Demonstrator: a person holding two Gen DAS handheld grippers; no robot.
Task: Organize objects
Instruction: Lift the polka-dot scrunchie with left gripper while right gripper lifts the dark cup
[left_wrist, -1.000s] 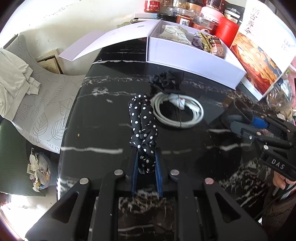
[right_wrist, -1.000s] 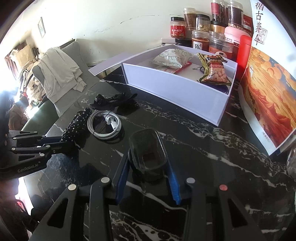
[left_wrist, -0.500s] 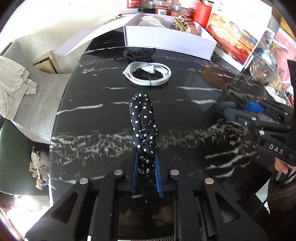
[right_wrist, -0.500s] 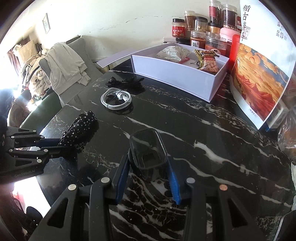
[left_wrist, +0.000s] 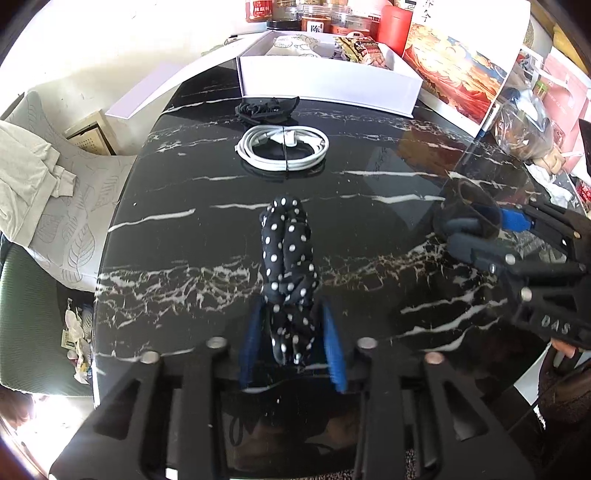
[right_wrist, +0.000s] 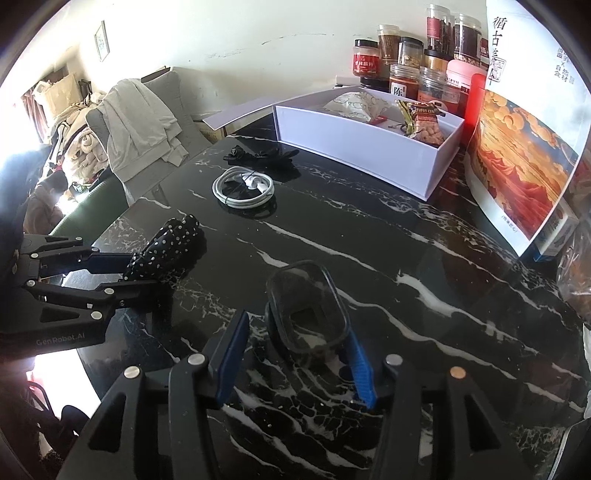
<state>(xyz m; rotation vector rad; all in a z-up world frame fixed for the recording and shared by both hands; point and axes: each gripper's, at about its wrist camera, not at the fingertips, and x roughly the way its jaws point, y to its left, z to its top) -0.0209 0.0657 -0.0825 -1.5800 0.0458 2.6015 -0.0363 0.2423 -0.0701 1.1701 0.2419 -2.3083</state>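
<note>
1. Through the left wrist camera I see my left gripper (left_wrist: 291, 338) with its blue pads spread; its jaws have just been opening. The polka-dot scrunchie (left_wrist: 288, 266) lies between them on the black marble table (left_wrist: 369, 206), and there is a gap on either side of the cloth, so the pads no longer press it.
2. Further along the table in that view sits the coiled white cable (left_wrist: 282, 149), then a black hair tie (left_wrist: 266, 108) just before the white box (left_wrist: 328, 83), which holds snack packets.
3. At the right edge of the same view, my right gripper (left_wrist: 469, 230) is around a dark transparent container (left_wrist: 474, 210).
4. Through the right wrist camera, my right gripper (right_wrist: 295, 350) has also just been opening. The dark transparent container (right_wrist: 308, 314) stands on the table between the pads; the left pad is clearly off it, and the right pad is close, though I cannot tell whether it touches.
5. To the left in this view, my left gripper (right_wrist: 125, 273) is open around the polka-dot scrunchie (right_wrist: 166, 245). The coiled white cable (right_wrist: 243, 186), black hair tie (right_wrist: 262, 157) and white box (right_wrist: 365, 147) lie beyond, well apart from both tools.
</note>
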